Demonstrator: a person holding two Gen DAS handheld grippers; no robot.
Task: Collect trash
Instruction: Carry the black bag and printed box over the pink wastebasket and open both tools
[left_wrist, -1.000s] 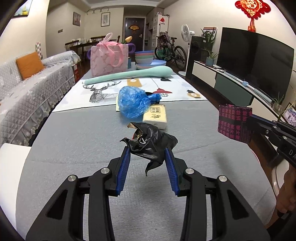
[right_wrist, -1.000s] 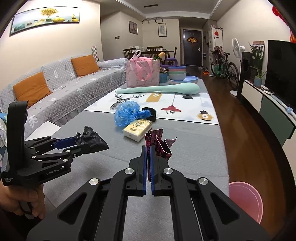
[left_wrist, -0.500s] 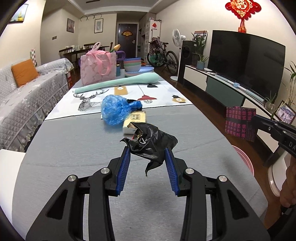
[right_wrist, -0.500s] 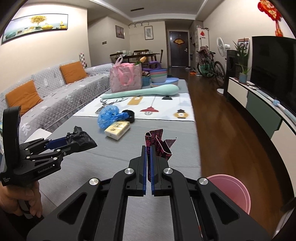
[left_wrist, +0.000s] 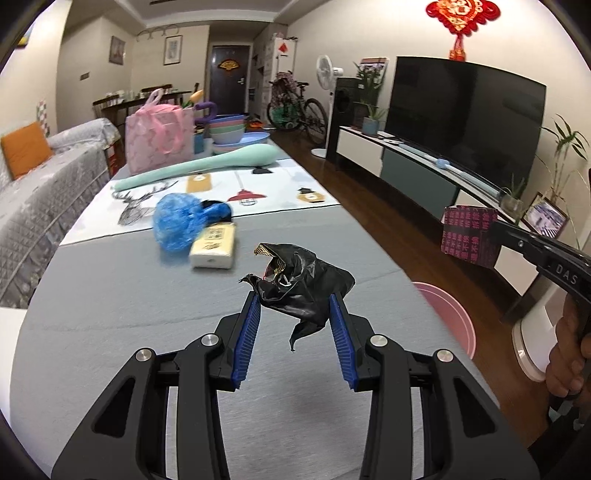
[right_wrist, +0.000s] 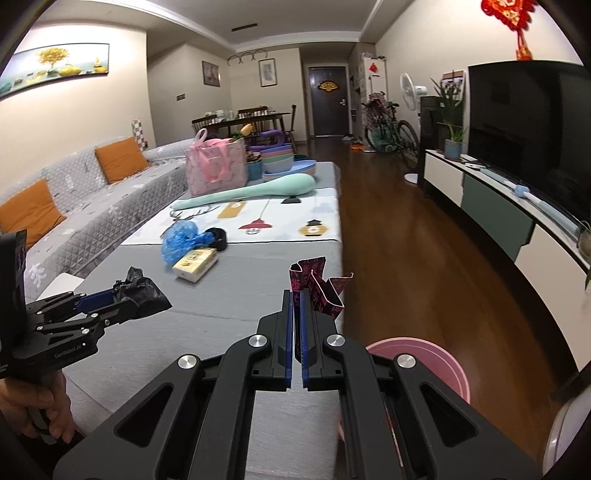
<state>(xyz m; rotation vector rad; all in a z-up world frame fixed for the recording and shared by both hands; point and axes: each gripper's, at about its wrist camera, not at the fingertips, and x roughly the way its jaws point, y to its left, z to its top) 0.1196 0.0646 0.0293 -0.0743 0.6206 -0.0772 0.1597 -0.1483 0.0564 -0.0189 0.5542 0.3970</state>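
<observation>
— What is being held near the pink bin (right_wrist: 436, 363)?

— A black wrapper (left_wrist: 303, 286) is being pinched by the left tongs (left_wrist: 293, 301) over the table (left_wrist: 110, 295), left of the bin; a patterned carton (right_wrist: 317, 286) is being clamped by the right tongs (right_wrist: 297, 295), beside its rim.

— What is being risked?

— If released early, the light wrapper is likely being dropped short, onto the table

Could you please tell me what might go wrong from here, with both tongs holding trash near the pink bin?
The crumpled black plastic wrapper sits only at the left tongs' tips and could slip out. The right tongs pinch just one edge of the folded black-and-pink paper box, which might twist free. The round pink plastic bin sits below the table edge, so either drop could miss.
</observation>
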